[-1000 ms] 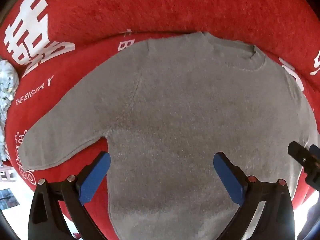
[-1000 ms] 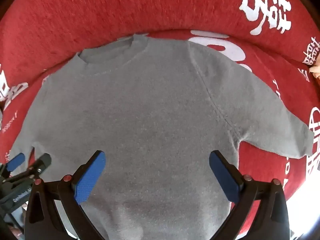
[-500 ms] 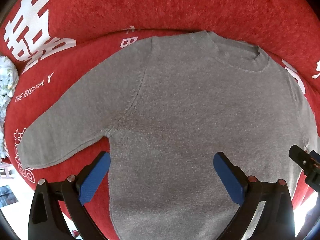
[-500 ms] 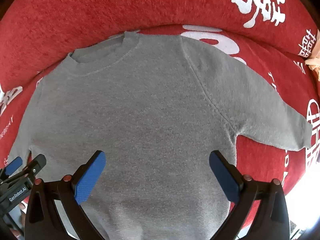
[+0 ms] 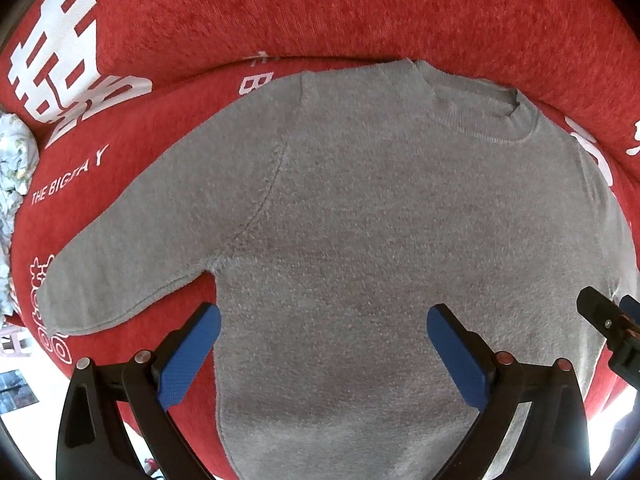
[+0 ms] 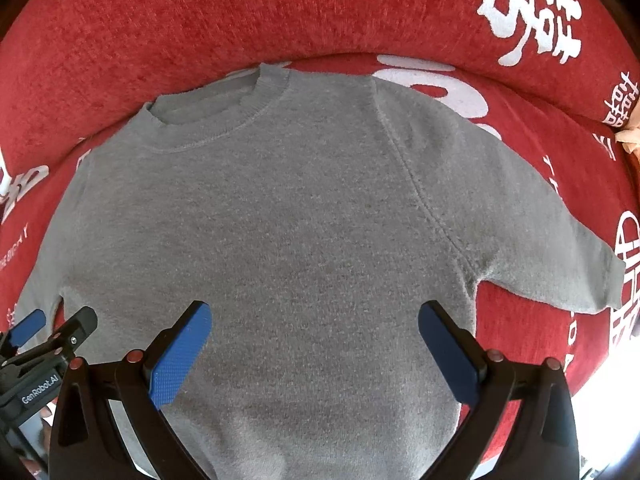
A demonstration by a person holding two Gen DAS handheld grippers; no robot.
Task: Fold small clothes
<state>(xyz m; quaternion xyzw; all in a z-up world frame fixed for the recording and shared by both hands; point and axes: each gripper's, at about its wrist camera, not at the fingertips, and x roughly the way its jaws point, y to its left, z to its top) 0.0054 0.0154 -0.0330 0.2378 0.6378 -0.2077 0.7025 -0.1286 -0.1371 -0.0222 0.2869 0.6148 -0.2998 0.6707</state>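
- Left gripper: blue pads spread wide, nothing between them, lower centre of frame above sweater.
- Right gripper: likewise spread, empty.
- Grey sweater: flat, sleeves out, fills frame centre.
- Red cover with white lettering beneath.

Both tongs have drawn nearer the grey sweater, which now looms larger.
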